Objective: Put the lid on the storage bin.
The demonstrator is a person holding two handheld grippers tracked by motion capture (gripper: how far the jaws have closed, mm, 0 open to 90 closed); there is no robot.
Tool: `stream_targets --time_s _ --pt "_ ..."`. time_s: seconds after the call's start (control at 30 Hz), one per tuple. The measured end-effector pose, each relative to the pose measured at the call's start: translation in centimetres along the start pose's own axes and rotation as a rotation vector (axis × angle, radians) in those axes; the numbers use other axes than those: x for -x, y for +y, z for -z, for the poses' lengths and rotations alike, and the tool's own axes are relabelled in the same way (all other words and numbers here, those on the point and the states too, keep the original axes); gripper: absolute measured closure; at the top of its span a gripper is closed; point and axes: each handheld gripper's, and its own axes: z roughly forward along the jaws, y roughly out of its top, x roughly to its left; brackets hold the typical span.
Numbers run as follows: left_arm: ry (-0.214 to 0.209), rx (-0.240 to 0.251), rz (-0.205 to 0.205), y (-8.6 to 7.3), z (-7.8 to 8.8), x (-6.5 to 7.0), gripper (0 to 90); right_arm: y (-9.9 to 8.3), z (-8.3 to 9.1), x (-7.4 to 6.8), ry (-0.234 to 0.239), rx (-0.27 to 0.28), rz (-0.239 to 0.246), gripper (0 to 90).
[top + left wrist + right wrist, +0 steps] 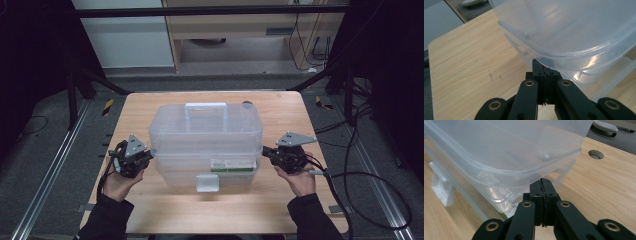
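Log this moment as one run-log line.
left claw: shut, under lid rim | right claw: shut, under lid rim | clear plastic lidded storage box: on wooden table

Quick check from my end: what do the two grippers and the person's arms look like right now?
Both are black two-jaw tools. The left gripper and right gripper each carry a grey three-cornered plate on top. In the gripper views, the black jaw links show brass-coloured ringed pivots. A black cable loops away from the right gripper across the floor. The person wears dark long sleeves.
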Motion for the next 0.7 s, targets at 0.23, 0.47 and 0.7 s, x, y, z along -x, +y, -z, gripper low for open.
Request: stream_targets --time_s 0.23,0.47,0.7 --pt "-0.001 -0.020 -0.010 -0.4 -0.3 0.3 89.3 -0.4 -0.1 -0.3 -0.001 -0.023 0.009 89.6" --pt "0.003 -0.044 -0.022 -0.6 -0.6 0.4 89.3 -0.6 -0.4 -0.4 -0.008 -0.049 0.024 89.5" --pt "0.005 -0.072 -0.017 -1.0 -1.2 0.2 89.4 -1.0 -0.6 -0.3 -0.007 -0.073 0.013 89.9"
